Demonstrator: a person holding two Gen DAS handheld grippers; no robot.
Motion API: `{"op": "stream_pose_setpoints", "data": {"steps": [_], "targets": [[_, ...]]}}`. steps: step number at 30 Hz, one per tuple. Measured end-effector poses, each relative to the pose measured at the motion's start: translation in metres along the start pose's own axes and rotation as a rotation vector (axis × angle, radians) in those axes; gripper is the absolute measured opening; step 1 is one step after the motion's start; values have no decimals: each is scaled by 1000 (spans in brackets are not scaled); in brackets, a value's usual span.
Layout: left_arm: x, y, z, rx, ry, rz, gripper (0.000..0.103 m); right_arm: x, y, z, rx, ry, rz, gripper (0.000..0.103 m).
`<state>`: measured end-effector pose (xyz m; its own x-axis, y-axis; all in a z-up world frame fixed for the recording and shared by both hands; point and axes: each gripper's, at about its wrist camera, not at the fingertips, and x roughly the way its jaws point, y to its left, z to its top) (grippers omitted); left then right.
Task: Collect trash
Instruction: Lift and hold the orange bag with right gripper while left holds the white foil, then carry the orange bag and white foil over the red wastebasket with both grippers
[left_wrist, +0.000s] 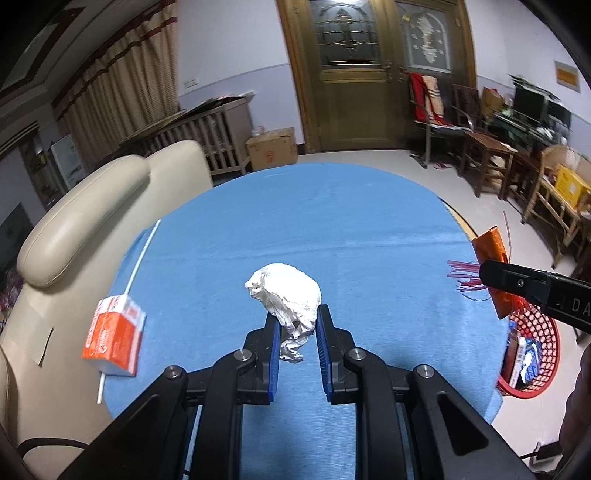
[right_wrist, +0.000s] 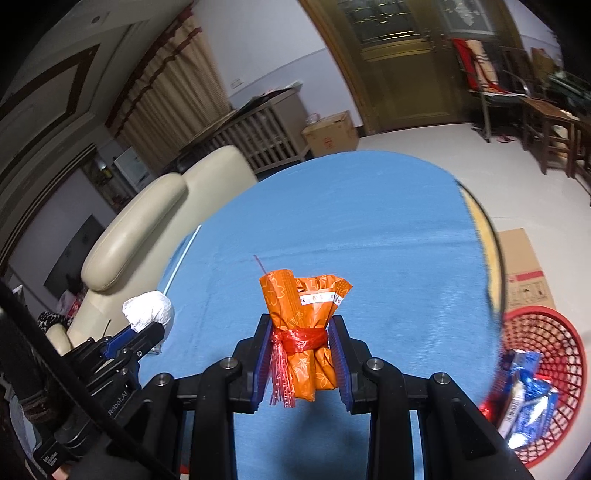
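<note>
Two claws are raised over a round table (left_wrist: 332, 229) covered in blue cloth. From the left wrist view, the left claw (left_wrist: 297, 316) pinches a crumpled white paper ball (left_wrist: 286, 291) between its blue pads. At nine o'clock from it, an orange and white drink carton (left_wrist: 115, 336) with a white straw lies on the cloth near the table edge. From the right wrist view, the right claw (right_wrist: 300, 329) pinches an orange wrapper bundle (right_wrist: 303, 314) tied with red plastic string. At four o'clock, beside the table, a red mesh basket (right_wrist: 565, 354) sits on the floor holding blue packaging. A cream sofa (left_wrist: 85, 221) stands at ten o'clock.
</note>
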<state>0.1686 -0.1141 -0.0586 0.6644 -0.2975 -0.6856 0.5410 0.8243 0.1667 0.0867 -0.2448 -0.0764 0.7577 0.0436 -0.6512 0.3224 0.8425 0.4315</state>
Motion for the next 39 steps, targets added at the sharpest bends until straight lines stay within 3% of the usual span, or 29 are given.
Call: {"op": "stream_pose_setpoints", "data": {"steps": [24, 34, 39], "targets": [[5, -168, 24, 333, 2, -231, 20, -87, -166, -36, 305, -103, -218, 34], [10, -237, 27, 442, 37, -363, 21, -109, -215, -46, 414, -121, -276, 34], [18, -255, 27, 464, 70, -395, 21, -112, -232, -50, 454, -108, -286, 34]]}}
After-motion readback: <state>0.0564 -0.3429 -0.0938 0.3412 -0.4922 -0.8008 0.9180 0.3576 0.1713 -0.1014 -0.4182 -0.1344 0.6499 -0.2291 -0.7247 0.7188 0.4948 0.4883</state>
